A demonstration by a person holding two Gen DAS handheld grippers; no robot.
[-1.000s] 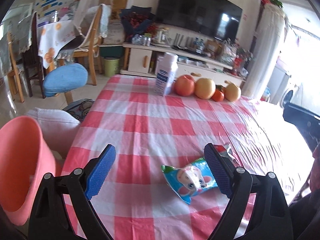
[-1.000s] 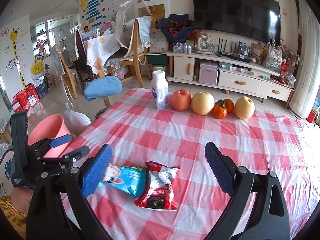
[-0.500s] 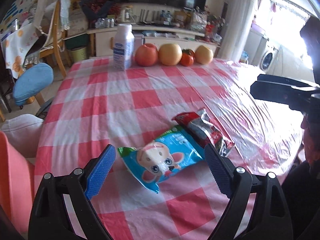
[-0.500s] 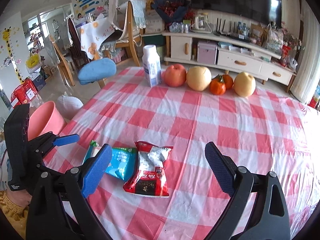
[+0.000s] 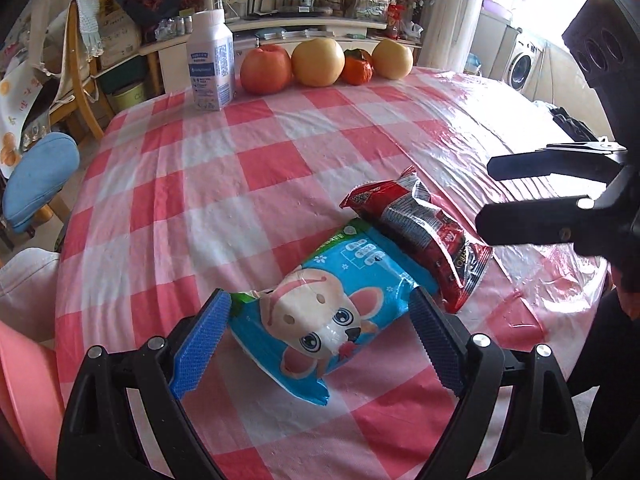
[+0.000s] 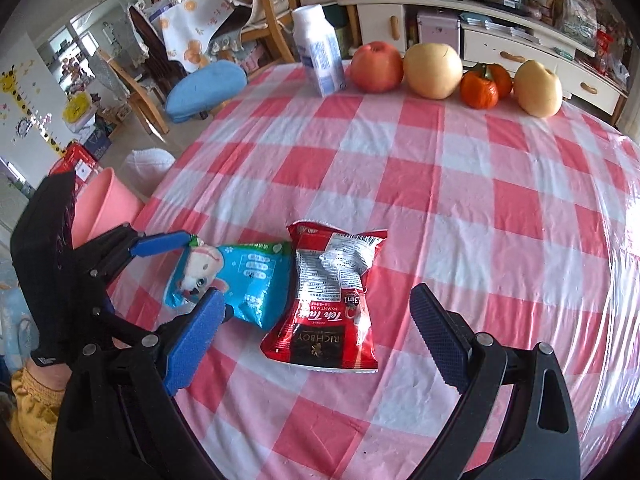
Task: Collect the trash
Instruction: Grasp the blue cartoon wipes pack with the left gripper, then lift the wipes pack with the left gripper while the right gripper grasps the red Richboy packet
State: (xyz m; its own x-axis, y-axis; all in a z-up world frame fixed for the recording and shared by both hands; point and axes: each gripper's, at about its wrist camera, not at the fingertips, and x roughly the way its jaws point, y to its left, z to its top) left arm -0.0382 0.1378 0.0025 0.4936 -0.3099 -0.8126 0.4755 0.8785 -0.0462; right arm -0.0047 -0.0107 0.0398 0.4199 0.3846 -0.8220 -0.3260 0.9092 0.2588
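Note:
A blue snack packet with a cartoon animal (image 5: pixel 332 308) lies on the red-and-white checked tablecloth (image 5: pixel 208 184), touching a red and silver snack packet (image 5: pixel 420 224) on its far right. My left gripper (image 5: pixel 320 338) is open, its blue pads on either side of the blue packet's near end. In the right wrist view the blue packet (image 6: pixel 248 276) lies left of the red packet (image 6: pixel 332 300). My right gripper (image 6: pixel 316 330) is open, low over the red packet's near end, not touching it. A pink bin (image 6: pixel 106 208) stands off the table's left edge.
A white bottle (image 5: pixel 211 62) and a row of fruit (image 5: pixel 320 62) stand at the table's far edge. A blue stool (image 5: pixel 38 180) and wooden chairs (image 6: pixel 260 20) stand left of the table. A white cabinet (image 6: pixel 480 36) runs along the back wall.
My left gripper has moved forward and down until its pads flank the blue packet. My right gripper has dropped closer to the red packet. Both stay open.

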